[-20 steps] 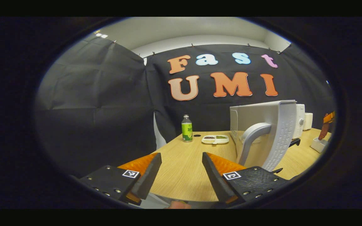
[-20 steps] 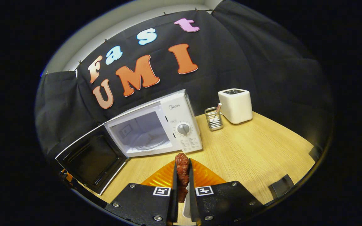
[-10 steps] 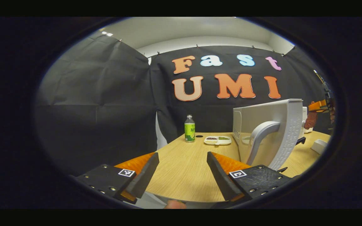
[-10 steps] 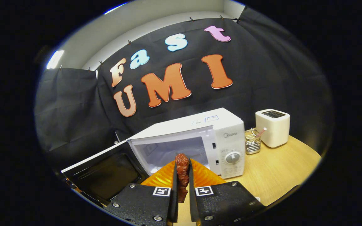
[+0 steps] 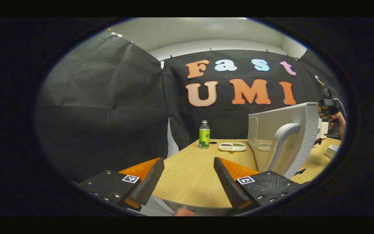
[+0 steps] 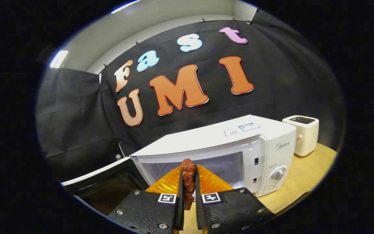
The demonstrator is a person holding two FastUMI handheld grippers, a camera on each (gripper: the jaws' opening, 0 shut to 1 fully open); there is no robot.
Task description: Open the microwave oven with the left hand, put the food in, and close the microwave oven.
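Reddish meat (image 6: pixel 188 182), pinched in our right gripper (image 6: pixel 188 208), has closed in on the open microwave (image 6: pixel 219 152) at 12 o'clock vs 1 s ago, so drop-off's next; left gripper (image 5: pixel 188 182) idles wide, door (image 5: pixel 295 136) at 3.

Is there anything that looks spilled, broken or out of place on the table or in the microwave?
Nothing stands out. The microwave door is open, as the task needs; the right claw holds the food; the bottle stands upright.
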